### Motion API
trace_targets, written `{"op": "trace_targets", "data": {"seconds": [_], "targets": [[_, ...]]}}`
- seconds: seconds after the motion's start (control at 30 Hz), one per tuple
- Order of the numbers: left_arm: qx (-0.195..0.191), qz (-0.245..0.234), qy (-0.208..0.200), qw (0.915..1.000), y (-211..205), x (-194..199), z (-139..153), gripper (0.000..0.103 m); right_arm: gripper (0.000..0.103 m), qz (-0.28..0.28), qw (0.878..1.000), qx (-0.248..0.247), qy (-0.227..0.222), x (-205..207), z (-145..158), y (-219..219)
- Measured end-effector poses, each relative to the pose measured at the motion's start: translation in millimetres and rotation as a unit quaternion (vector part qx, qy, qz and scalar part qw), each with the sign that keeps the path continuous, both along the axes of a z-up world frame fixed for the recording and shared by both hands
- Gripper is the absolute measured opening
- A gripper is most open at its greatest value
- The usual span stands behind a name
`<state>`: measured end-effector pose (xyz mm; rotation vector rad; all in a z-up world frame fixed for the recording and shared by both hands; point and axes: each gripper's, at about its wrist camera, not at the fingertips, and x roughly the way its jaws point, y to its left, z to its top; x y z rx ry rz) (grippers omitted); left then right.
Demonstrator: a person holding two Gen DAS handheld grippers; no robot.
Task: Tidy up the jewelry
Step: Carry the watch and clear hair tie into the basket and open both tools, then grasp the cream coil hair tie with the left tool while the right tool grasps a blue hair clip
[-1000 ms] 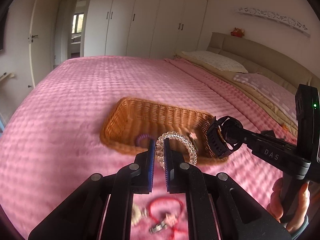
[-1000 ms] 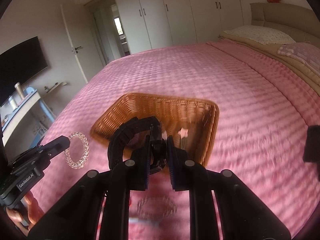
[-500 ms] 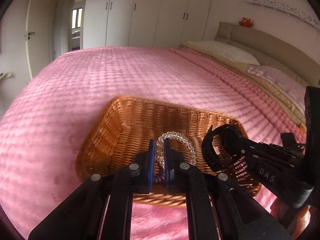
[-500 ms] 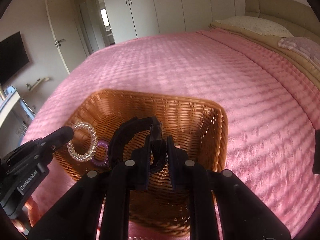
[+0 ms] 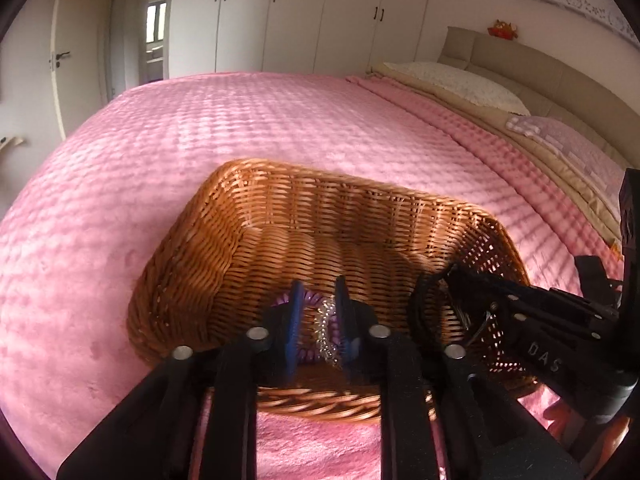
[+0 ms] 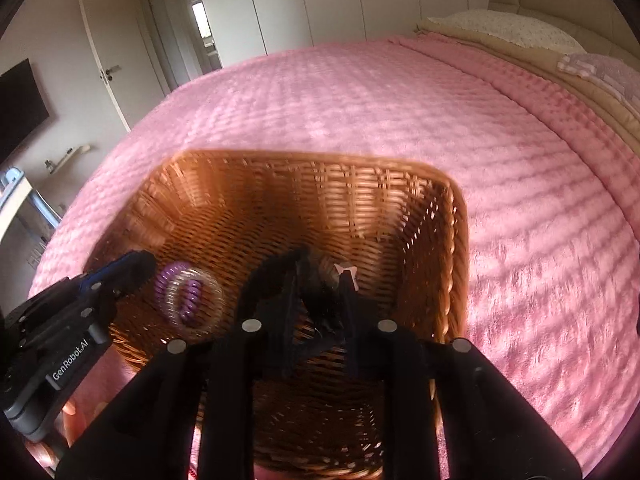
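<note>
The clear beaded bracelet (image 6: 195, 301) lies low in the left half of the right-wrist frame, on the floor of the wicker basket (image 6: 456, 240), overlapping a purple coil hair tie (image 6: 176, 280); in the left-wrist view the same pair shows as a small purple-and-clear patch at lower centre, between the blue-padded fingers. The left gripper (image 5: 319, 322) has its fingers parted with the bracelet in the gap, and neither pad visibly presses it, so I judge it released. The right gripper (image 6: 320, 304) sits at centre of its own frame, deep in the basket, its fingers spread apart around a black watch (image 6: 276, 272); the strap is blurred, and I cannot tell for certain whether it hangs free or is caught on a finger. A small pale piece (image 6: 344, 269) lies at the basket floor just beyond the right finger. The step in hand looks like the drop-off of both pieces. To do it well, each tool should lift straight up with fingers kept wide, so that no bead or strap loop snags and rides out again. The left tool should clear the near rim, which lies close under its fingers. The basket sits on a soft pink bedspread (image 5: 280, 120), so a bump on the wall could tip it; retreat gently, one tool at a time.
</note>
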<state>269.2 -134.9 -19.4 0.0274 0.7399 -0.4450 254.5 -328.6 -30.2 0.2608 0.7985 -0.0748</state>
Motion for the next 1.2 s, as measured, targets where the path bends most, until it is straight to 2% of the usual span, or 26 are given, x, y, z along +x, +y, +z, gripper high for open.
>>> {"op": "trace_targets", "data": {"seconds": [0.07,0.33,0.4,0.6,0.73,0.9,1.1,1.2], "targets": [[-0.006,-0.001,-0.003,1.0,4.6,-5.5,6.2,0.025,0.027,-0.002,1.0,-0.011,-0.013,-7.6,10.4,1.7],[-0.041,-0.009,-0.027,0.9987,36.3,-52.0,41.0,0.035,0.032,0.022,0.998,-0.024,-0.056,-52.5,51.4,16.8],[-0.046,-0.006,-0.034,0.9983,48.7,-68.1,49.4,0.035,0.044,0.03,0.996,-0.038,-0.07,-70.4,62.9,24.2],[-0.065,0.004,-0.042,0.997,87.0,-113.5,62.7,0.04,0.045,0.065,0.992,-0.058,-0.091,-118.0,79.5,45.4],[-0.059,0.015,-0.032,0.9976,105.5,-133.7,55.3,0.04,0.045,0.079,0.992,-0.054,-0.084,-141.0,70.5,47.6],[-0.05,0.044,0.001,0.9978,127.9,-145.4,22.6,0.04,0.045,0.092,0.995,-0.021,-0.041,-157.7,34.3,38.7],[-0.05,0.069,0.048,0.9952,143.2,-132.0,-16.0,0.04,0.045,0.108,0.994,0.031,0.012,-163.7,-9.3,34.8],[-0.045,0.068,0.068,0.9944,142.0,-120.6,-28.0,0.04,0.045,0.118,0.992,0.029,0.032,-159.9,-22.8,43.7]]}}
